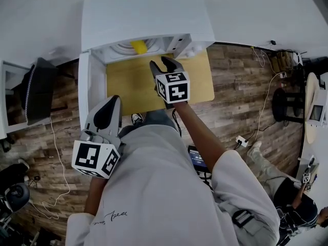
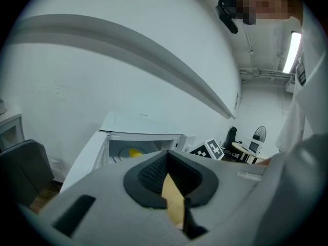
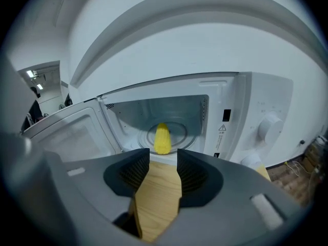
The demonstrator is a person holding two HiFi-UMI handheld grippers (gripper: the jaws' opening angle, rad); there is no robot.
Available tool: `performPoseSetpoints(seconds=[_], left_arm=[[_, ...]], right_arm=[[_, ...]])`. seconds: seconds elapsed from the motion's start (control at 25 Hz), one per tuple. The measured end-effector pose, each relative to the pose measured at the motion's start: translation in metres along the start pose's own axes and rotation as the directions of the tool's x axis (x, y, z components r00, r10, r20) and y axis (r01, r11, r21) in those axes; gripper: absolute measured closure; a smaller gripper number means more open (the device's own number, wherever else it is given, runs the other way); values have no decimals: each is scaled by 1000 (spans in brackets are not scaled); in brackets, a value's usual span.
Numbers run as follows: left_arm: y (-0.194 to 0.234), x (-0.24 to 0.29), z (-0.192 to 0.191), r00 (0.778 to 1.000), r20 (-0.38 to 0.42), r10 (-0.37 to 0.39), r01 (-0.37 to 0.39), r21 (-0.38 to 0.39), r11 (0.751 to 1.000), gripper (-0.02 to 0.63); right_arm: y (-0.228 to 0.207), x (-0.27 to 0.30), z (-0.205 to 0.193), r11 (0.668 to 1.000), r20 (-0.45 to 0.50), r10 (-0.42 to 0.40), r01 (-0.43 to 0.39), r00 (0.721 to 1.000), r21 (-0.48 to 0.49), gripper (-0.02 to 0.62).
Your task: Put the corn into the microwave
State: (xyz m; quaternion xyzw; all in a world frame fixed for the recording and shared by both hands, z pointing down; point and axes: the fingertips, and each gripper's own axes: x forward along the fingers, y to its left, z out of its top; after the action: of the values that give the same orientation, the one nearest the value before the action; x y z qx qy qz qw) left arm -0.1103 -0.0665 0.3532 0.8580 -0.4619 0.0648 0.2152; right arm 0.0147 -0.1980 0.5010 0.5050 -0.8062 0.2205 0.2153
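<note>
corn (image 3: 162,138) lying on the turntable (image 3: 180,131) inside the open microwave (image 3: 246,117)
i'm holding the right tool (image 3: 163,158) released and empty before the opening, over the wooden bench (image 3: 159,199); the left tool (image 2: 167,155) is hanging clenched on nothing beside the door (image 1: 92,86).

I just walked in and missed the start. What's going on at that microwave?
A person stands at a wooden table with a gripper in each hand, facing a white microwave whose door is swung open. The corn already lies on the turntable inside. The right gripper hovers just in front of the opening, jaws apart and empty. The left gripper is held back near the person's body, jaws together on nothing. The door is not yet closed.
</note>
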Motion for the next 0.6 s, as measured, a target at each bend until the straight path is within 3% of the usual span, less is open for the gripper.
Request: performPoseSetpoints(seconds=[0.6], left_arm=[[8, -7, -6, 1000, 0, 18, -18, -16, 1000, 614]], right_arm=[[10, -50, 2, 994, 38, 21, -25, 999, 104, 471]])
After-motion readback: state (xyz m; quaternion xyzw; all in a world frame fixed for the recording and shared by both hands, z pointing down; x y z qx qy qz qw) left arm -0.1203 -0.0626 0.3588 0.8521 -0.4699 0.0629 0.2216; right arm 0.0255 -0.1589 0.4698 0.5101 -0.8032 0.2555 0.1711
